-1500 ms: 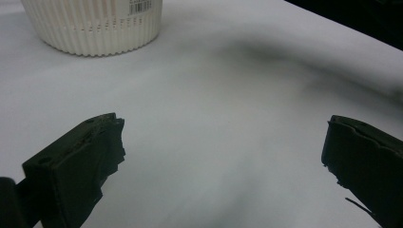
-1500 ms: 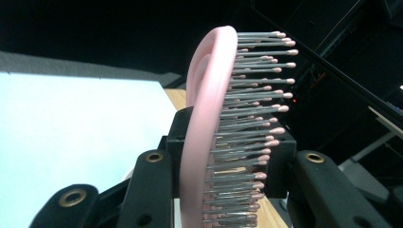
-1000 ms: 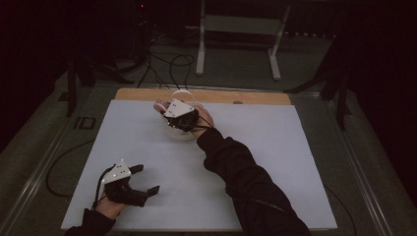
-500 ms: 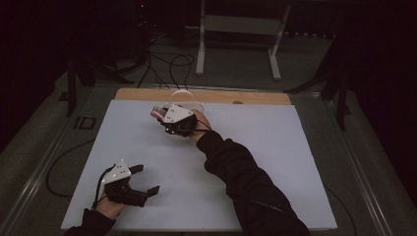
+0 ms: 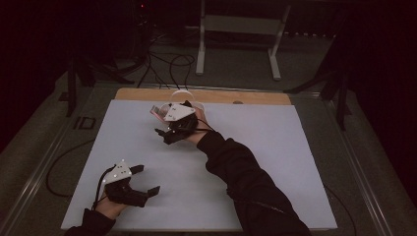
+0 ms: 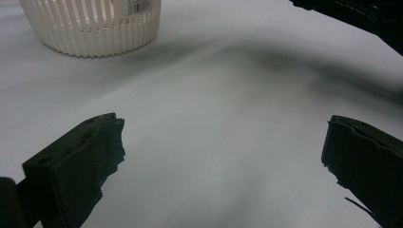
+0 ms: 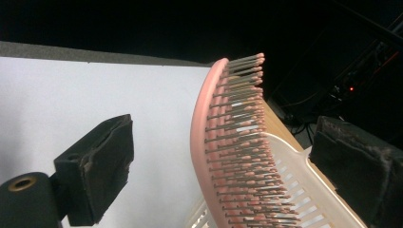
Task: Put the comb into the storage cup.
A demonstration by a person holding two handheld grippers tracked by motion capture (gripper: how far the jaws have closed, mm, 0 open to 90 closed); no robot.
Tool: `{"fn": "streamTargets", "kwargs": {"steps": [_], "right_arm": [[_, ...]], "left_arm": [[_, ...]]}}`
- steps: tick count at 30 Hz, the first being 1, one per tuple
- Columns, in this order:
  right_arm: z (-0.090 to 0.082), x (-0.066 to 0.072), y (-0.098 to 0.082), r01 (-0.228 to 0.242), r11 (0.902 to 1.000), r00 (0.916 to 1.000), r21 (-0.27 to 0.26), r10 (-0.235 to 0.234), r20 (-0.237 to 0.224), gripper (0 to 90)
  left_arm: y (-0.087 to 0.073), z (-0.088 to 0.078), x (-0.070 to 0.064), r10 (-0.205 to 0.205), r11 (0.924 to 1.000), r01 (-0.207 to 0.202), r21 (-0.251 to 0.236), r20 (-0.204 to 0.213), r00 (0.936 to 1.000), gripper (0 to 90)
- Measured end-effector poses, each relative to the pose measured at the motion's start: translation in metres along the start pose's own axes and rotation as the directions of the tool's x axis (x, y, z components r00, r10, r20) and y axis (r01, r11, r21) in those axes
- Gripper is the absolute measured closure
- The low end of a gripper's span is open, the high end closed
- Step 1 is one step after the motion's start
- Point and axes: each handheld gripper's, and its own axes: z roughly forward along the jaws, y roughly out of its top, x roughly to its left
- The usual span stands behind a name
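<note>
A pink hairbrush (image 7: 228, 156) with metal pins stands tilted in a white slatted basket (image 7: 297, 190), its head sticking up over the rim. My right gripper (image 7: 223, 156) is open, one jaw on each side of the brush and apart from it. In the high view the right gripper (image 5: 166, 120) is at the far middle of the white mat, with the brush (image 5: 160, 112) and the basket (image 5: 183, 95) just beyond it. My left gripper (image 5: 147, 179) rests open near the front left with nothing in it. Its own view looks across the mat at the basket (image 6: 90, 28).
The white mat (image 5: 275, 162) covers most of the table, with a wooden strip (image 5: 255, 97) along its far edge. The person's dark right sleeve (image 5: 246, 182) crosses the mat from the bottom. Cables and a metal stand (image 5: 236, 29) lie on the floor beyond.
The right gripper has drawn back a little toward the person and to the left, staying by the brush and basket. The left gripper has not moved.
</note>
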Motion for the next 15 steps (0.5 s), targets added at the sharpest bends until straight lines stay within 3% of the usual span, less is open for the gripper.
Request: {"fn": "streamTargets", "kwargs": {"steps": [8,15], "right_arm": [[-0.0044,-0.0005,0.0019,0.002,1.0000,0.9999,-0.009,-0.002,0.017,7.3],[-0.0074,-0.0044,0.0016,-0.037,0.9992,0.9993,-0.012,0.037,0.001,7.4]], "left_arm": [[0.0003,0.0004,-0.0004,0.001,1.0000,-0.001,-0.002,-0.002,1.0000,0.0],[0.0015,0.0001,-0.0004,0.014,0.9999,-0.014,-0.004,-0.006,0.9999,0.0]]}}
